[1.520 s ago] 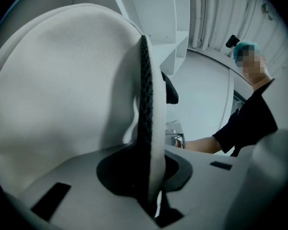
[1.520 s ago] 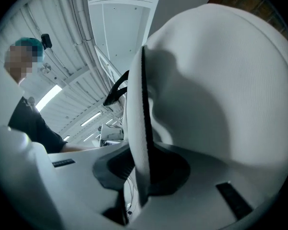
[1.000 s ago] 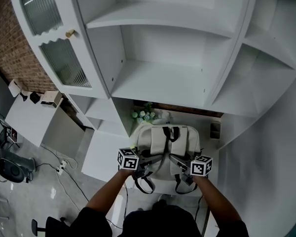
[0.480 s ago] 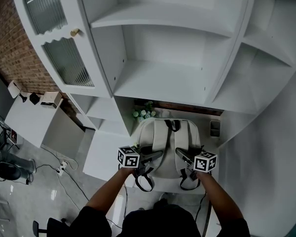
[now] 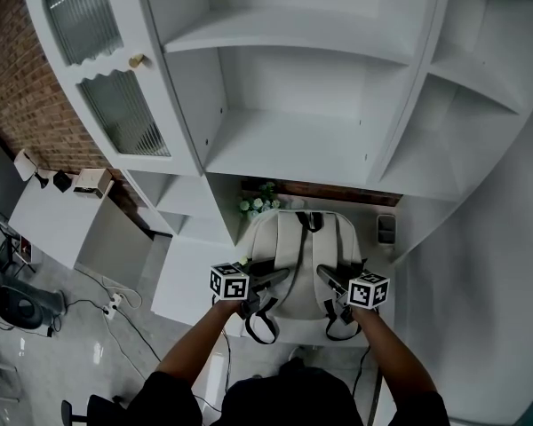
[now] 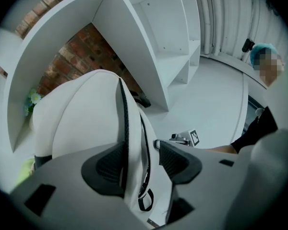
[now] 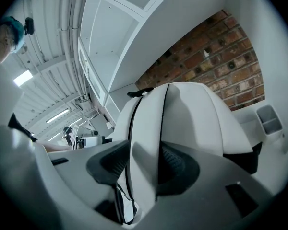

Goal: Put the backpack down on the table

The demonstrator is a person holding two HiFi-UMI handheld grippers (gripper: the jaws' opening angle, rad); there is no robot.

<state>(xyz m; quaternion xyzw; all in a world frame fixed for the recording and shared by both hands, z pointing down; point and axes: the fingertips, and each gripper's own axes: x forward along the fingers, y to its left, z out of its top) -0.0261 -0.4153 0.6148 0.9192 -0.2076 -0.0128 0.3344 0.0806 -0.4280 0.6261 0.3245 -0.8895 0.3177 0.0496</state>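
Cream fabric fills the middle of the scene: the backpack (image 5: 300, 256) stands on the white table (image 5: 374, 257), its back panel and two shoulder straps turned toward us and its top toward the brick wall (image 7: 216, 56) at the far side. White shelves (image 5: 293, 149) rise above it. A small bunch of pale flowers (image 5: 259, 204) sits just beyond the bag's far left corner, and a little grey holder (image 5: 386, 229) stands near its far right corner.

We have the left gripper (image 5: 280, 278) at the near left of the bag and the right gripper (image 5: 324, 275) at the near right, each pointing inward over the straps, well below the shelves.

In the left gripper view the left gripper (image 6: 141, 152) has its jaws wide apart. They have just been opening, and the left strap (image 6: 134, 128) runs up between the dark pads, with a clear gap on the right side. It may brush the left pad, though we cannot be sure from this angle.

In the right gripper view the right gripper (image 7: 144, 159) is also spread wide, its jaws having just been opening. The right strap (image 7: 146, 128) lies loosely between the pads and is not pinched.
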